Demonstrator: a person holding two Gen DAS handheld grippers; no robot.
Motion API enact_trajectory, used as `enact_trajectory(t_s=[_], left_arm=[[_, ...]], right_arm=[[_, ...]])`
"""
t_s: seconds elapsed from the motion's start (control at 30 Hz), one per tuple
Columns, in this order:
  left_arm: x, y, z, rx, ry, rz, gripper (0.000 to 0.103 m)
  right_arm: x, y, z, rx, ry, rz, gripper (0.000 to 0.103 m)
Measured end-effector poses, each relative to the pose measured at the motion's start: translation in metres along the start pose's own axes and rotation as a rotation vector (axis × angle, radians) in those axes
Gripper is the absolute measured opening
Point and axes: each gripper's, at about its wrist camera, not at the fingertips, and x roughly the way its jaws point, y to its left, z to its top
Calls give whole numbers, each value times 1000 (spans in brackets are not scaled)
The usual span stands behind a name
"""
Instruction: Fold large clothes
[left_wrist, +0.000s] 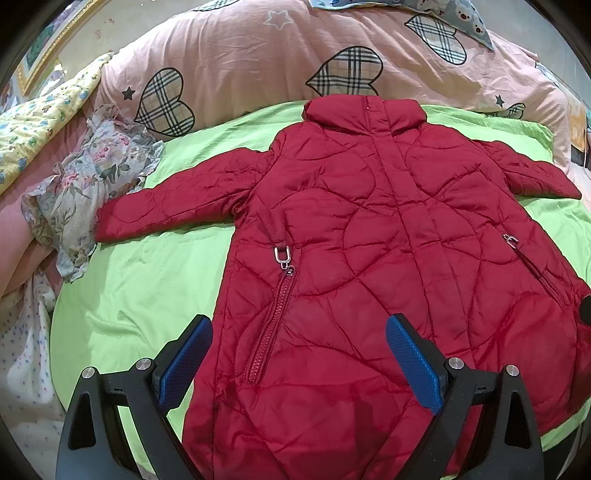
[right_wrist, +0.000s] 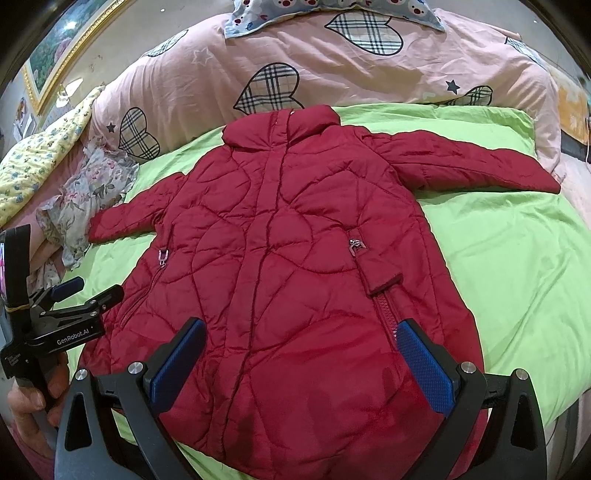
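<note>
A red quilted coat lies flat and face up on a green sheet, collar far, both sleeves spread out. It also shows in the right wrist view. My left gripper is open and empty, hovering over the coat's lower left part near the left pocket zipper. My right gripper is open and empty over the coat's lower right part, its right finger by the right pocket zipper. The left gripper also shows at the left edge of the right wrist view, beside the hem.
A pink quilt with plaid hearts lies behind the coat. A floral garment lies crumpled by the left sleeve. A yellow flowered blanket is far left. A blue patterned pillow sits at the back. Bare green sheet extends right.
</note>
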Motion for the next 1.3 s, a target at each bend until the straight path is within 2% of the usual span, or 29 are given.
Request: enact_trajectory(t_s=[0.3, 0.43, 0.6, 0.77, 0.97, 1.1, 1.2, 1.27, 1.3], left_arm=[[0, 1, 4, 0, 1, -8, 96], [2, -1, 6, 14, 3, 11, 96], [6, -4, 9, 27, 3, 23, 96], [19, 3, 17, 12, 27, -9, 96], [39, 22, 37, -11, 18, -26, 96], [53, 35, 54, -24, -9, -64, 94], [63, 40, 66, -16, -32, -58, 94], [70, 39, 72, -11, -40, -62, 94], [74, 37, 75, -7, -42, -63, 95]], right_arm=[[2, 1, -1, -39, -12, -34, 103], [3, 0, 0, -38, -11, -38, 103], [3, -3, 4, -15, 3, -10, 103], [2, -18, 15, 13, 1, 2, 103], [0, -74, 42, 110, -59, -5, 103], [4, -135, 65, 229, -113, 13, 102], [11, -182, 75, 331, -151, 12, 101], [17, -215, 80, 387, -181, -25, 94], [23, -237, 83, 433, -189, -41, 87]])
